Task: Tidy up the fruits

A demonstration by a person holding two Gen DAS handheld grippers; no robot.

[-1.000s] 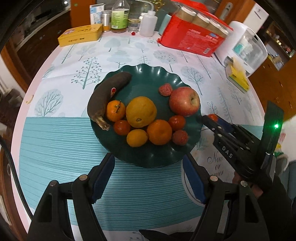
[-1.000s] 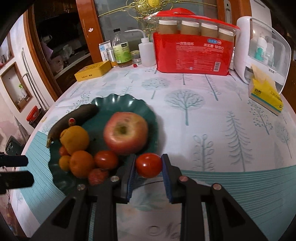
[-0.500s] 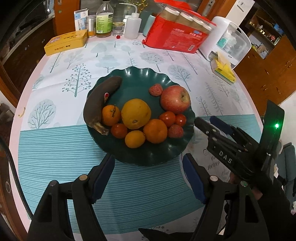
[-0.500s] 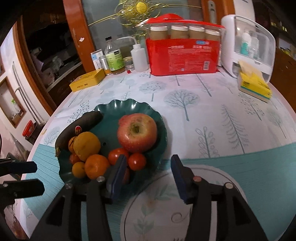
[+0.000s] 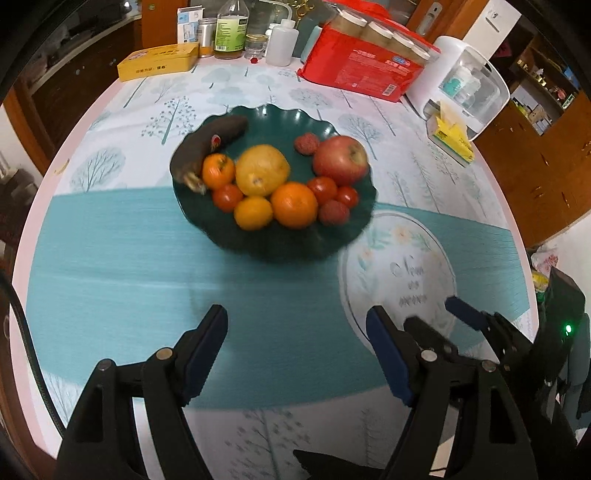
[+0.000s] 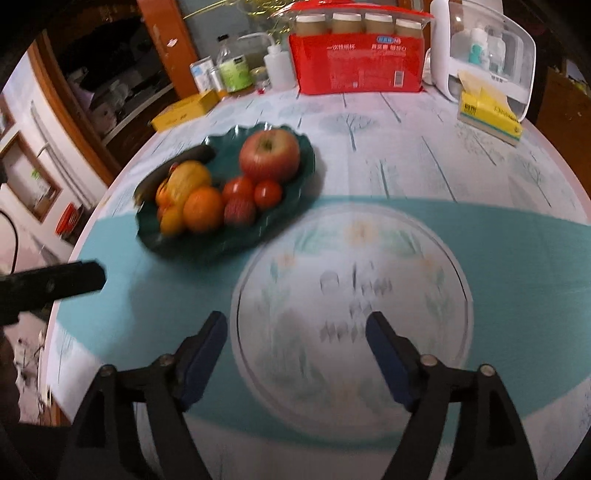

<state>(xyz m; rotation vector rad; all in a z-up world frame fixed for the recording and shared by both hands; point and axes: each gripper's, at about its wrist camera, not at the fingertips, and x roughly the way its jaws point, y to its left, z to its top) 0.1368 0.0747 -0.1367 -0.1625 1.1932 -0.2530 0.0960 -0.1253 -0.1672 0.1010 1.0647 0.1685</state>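
Note:
A dark green wavy plate (image 5: 273,240) (image 6: 306,151) holds the fruit: a dark banana (image 5: 207,146), a red apple (image 5: 340,158) (image 6: 269,155), a yellow citrus (image 5: 262,170), oranges (image 5: 293,205) (image 6: 203,208), small tomatoes (image 5: 347,195) (image 6: 267,194) and red lychees (image 5: 334,213). My left gripper (image 5: 295,347) is open and empty, back from the plate over the teal cloth. My right gripper (image 6: 295,350) is open and empty over the round printed patch, right of the plate; it also shows in the left wrist view (image 5: 465,314).
A red pack of cups (image 5: 362,70) (image 6: 354,62), bottles (image 5: 231,29), a yellow tin (image 5: 159,61), a white dispenser (image 5: 461,85) and a yellow tissue pack (image 5: 452,142) (image 6: 487,114) line the far table edge. The left gripper's finger (image 6: 55,284) shows at left.
The right gripper let go of the small tomato onto the plate beside the apple and opened wide. Both grippers have pulled back from the plate toward the near edge.

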